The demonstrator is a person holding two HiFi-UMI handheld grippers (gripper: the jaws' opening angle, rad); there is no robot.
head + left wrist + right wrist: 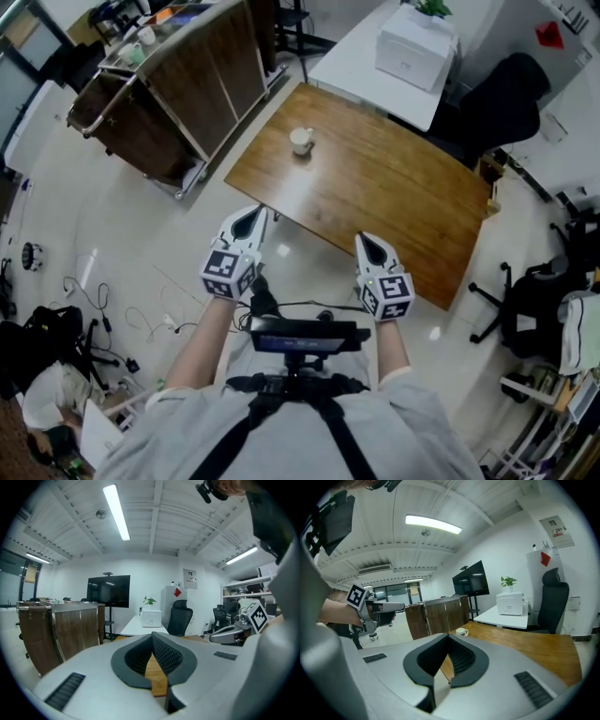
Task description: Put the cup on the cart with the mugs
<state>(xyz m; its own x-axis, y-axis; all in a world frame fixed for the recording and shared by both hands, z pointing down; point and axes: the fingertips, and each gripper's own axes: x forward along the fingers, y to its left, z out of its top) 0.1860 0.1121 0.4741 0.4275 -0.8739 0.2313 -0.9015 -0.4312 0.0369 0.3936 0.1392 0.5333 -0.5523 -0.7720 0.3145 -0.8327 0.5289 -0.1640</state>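
Note:
A white cup (301, 141) with a handle stands near the far left corner of a wooden table (394, 202); the right gripper view shows the cup (461, 631) just past the jaw tips. Beyond it at the upper left stands a brown wood-panelled cart (173, 89) with mugs (141, 42) on its top. My left gripper (255, 215) hovers off the table's near edge, shut and empty. My right gripper (364, 240) hangs over the table's near edge, also shut with nothing in it. Each gripper view shows its jaws meeting at the tip, left gripper (152, 635) and right gripper (448, 635).
A white desk (361, 66) with a white box (414, 47) and a plant stands behind the wooden table. Black office chairs (506, 108) sit at the right. Cables and bags (56, 347) lie on the floor at the left. A wall screen (108, 591) hangs at the far end.

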